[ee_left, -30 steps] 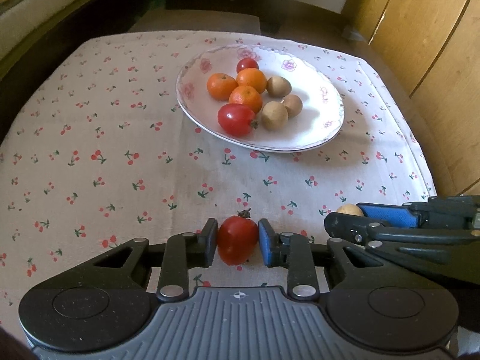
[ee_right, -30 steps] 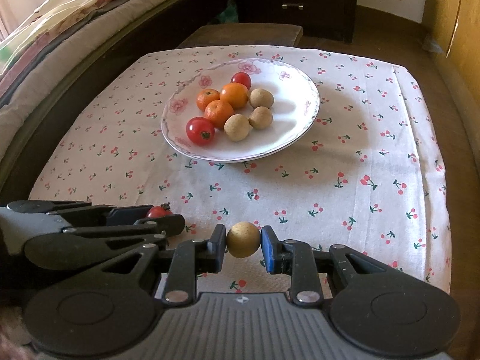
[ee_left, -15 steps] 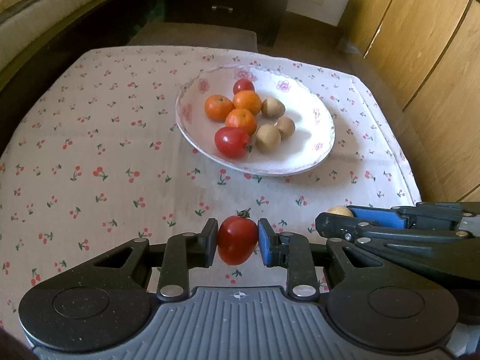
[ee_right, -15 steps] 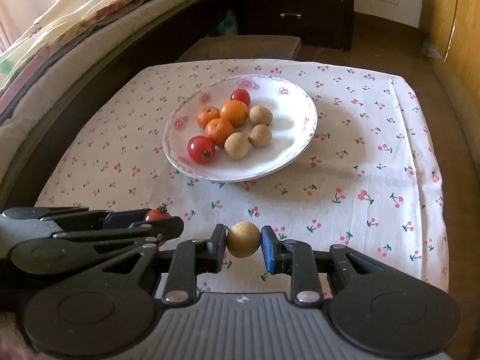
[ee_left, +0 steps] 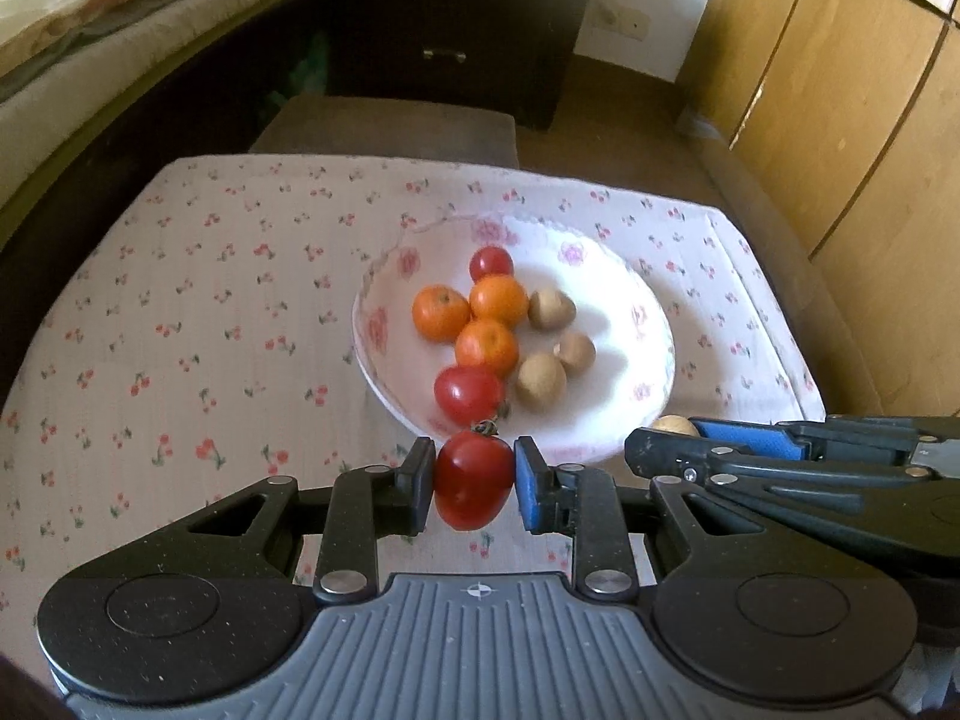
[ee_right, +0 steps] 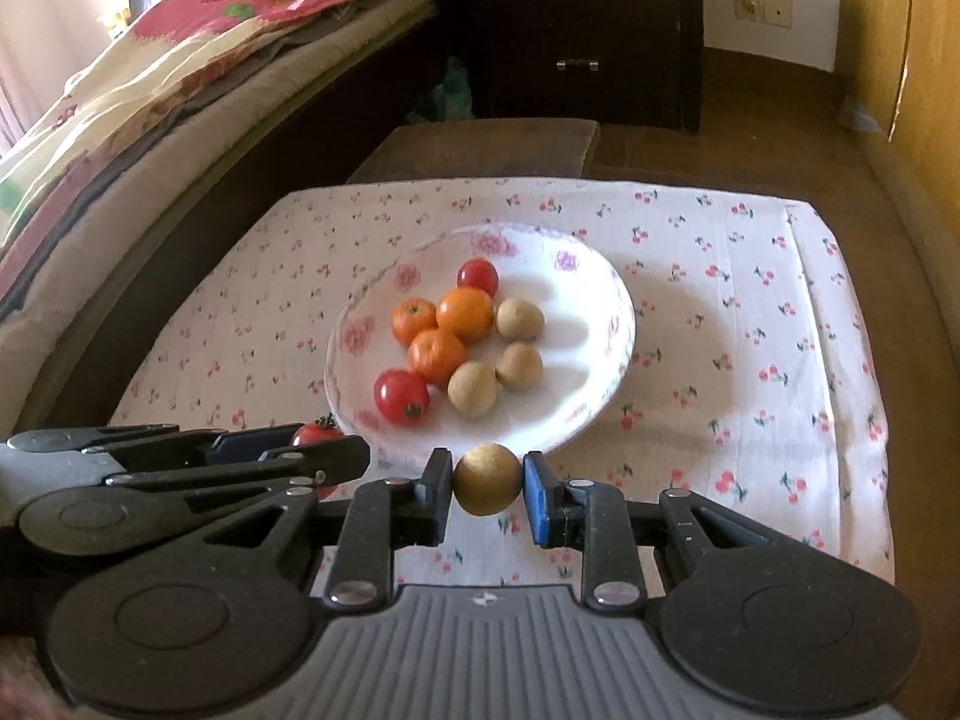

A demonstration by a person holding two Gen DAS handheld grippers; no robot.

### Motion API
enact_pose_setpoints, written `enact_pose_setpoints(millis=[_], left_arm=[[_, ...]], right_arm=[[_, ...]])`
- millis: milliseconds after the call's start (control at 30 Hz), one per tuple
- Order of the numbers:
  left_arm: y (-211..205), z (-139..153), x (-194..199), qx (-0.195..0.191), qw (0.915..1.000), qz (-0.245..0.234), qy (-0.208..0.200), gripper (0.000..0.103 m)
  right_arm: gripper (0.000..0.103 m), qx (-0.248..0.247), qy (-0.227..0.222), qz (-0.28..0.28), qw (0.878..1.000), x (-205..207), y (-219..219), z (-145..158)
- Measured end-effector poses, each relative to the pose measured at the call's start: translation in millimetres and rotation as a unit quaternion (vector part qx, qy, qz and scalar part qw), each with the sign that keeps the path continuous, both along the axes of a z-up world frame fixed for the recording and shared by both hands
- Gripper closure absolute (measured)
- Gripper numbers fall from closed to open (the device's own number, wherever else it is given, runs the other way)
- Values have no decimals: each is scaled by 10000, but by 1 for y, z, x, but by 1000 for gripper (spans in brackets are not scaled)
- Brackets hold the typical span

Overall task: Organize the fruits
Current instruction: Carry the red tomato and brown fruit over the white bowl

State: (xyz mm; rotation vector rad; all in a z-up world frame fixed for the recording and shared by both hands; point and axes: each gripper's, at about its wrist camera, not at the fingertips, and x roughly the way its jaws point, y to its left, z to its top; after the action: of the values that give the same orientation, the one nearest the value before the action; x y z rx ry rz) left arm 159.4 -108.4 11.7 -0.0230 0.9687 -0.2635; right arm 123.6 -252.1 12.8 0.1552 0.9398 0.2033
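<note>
My left gripper (ee_left: 474,480) is shut on a red tomato (ee_left: 473,479) with a green stem, held above the cloth just short of the near rim of the white floral plate (ee_left: 654,324). My right gripper (ee_right: 487,480) is shut on a round tan fruit (ee_right: 487,479), also raised near the plate (ee_right: 606,294). On the plate lie two tomatoes, three oranges and three tan fruits. In the left wrist view the right gripper (ee_left: 666,438) shows at right with its tan fruit (ee_left: 675,423). The right wrist view has the left gripper (ee_right: 327,441) at left with its tomato (ee_right: 315,433).
A white cloth with cherry print (ee_left: 180,330) covers the low table. A bed with a patterned blanket (ee_right: 180,60) runs along the left. A dark drawer unit (ee_right: 576,30) stands behind, and wooden cabinet doors (ee_left: 840,90) line the right side. A brown stool (ee_right: 480,150) abuts the table's far edge.
Both grippers have risen off the cloth with their fruits and moved toward the plate, which now sits lower and closer in both views.
</note>
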Motion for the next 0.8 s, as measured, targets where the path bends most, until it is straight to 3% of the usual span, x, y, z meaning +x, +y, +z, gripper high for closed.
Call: enact_pose_setpoints(millis=[800], left_arm=[[-9,-12,48,169,9998,113,-1,68]], right_arm=[[75,86,112,-189,9997,49,-6,-15]])
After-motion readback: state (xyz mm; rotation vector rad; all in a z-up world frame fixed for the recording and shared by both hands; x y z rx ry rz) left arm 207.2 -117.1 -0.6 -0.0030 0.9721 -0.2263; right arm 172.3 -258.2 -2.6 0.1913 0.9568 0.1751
